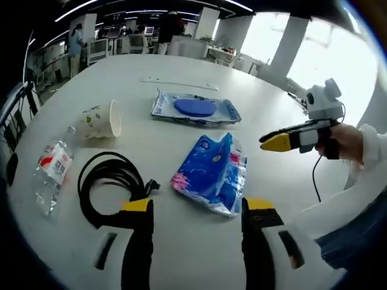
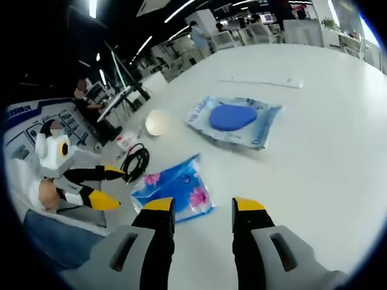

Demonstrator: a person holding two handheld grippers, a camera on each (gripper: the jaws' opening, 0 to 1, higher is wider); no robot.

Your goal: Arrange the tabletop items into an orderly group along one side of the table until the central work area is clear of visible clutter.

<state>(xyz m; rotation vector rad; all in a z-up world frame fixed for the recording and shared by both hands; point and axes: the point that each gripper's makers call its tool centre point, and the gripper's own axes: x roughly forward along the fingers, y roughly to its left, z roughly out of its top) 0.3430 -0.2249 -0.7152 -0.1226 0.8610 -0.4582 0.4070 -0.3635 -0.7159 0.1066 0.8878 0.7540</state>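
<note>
Left gripper gapes empty | crinkled blue plastic packet with pink flowers lies just ahead between its jaws, long axis running away | right gripper, open and empty, looks farther off | white round table.

My left gripper has two broad black jaws capped with yellow tips, on pale grey housings with dark slots. My right gripper is built the same: black jaws, yellow tips, grey slotted bodies. Seen from the left gripper view, it carries a thin black cable dangling beneath, and my hand wears a white sleeve.
</note>
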